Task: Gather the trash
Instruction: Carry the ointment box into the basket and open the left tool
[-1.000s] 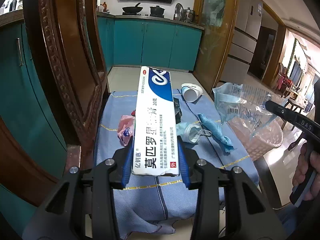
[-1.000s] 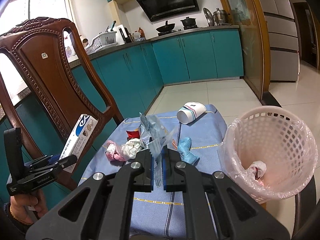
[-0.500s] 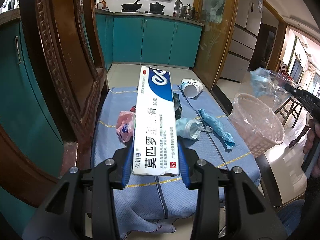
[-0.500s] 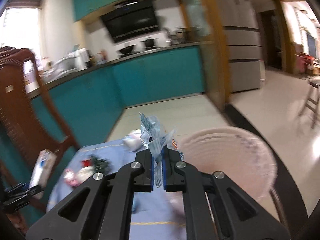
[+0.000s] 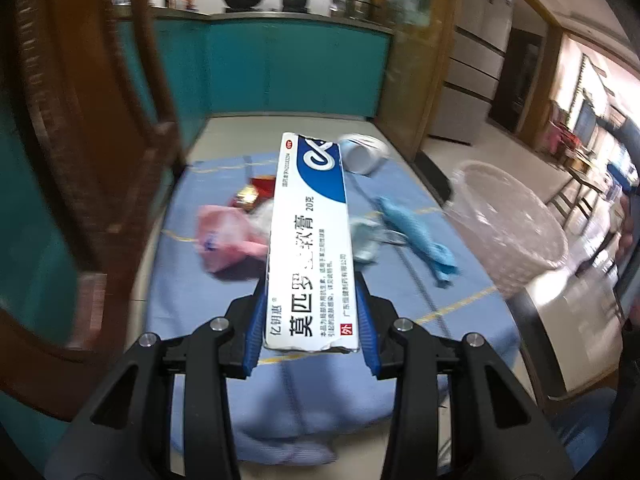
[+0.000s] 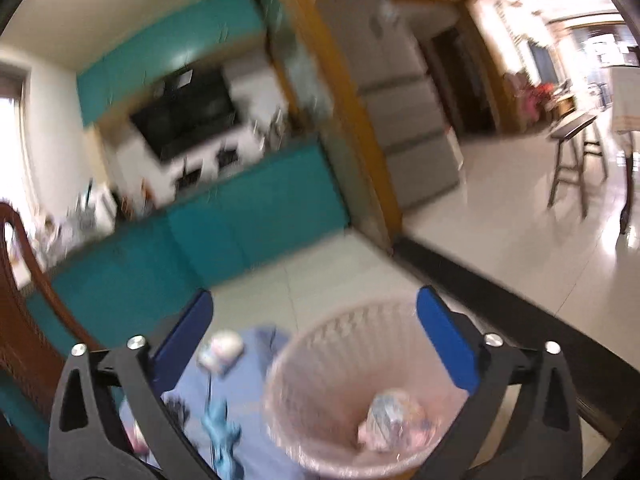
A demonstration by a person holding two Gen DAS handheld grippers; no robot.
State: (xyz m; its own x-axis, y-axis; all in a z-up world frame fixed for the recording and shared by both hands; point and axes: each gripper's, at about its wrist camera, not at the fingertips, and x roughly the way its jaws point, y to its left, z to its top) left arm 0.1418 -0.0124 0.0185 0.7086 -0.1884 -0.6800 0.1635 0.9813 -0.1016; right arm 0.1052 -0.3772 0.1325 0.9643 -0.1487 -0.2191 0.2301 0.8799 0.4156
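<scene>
Cardboard box: a long white ointment box (image 5: 310,240) with a blue curved band at its far end; black Chinese print runs along it, with "20克" near the band and a small red square mark at the near end. The near edge is torn and dented.
Left gripper: the left gripper (image 5: 311,330) has its blue-padded fingers (image 5: 256,320) pressed on the near end of the box, one on each long side; the box juts away toward 12 o'clock above the desk.
Right gripper: the right gripper (image 6: 314,344) has its fingers (image 6: 446,344) swinging apart, wide, with nothing between them; it hangs above the bin.
Bin: a pale pink plastic basket (image 6: 332,412) with a lattice wall and a clear liner, round, holding crumpled clear wrapping (image 6: 390,412) and other scraps. In the left view the basket (image 5: 516,236) stands at 3 o'clock off the desk's edge.
Desk: covered by a blue cloth (image 5: 192,304) with thin yellow and dark stripes.
Trash on the cloth: a crumpled pink bag (image 5: 224,240) at 9 o'clock of the box, a red and gold wrapper (image 5: 252,194) behind it, a blue twisted rag (image 5: 416,236) at 2 o'clock, a white cup (image 5: 364,154) on its side at 1 o'clock. Print on these is too blurred to read.
Chair: a carved dark wood chair (image 5: 80,140) at 9 o'clock.
</scene>
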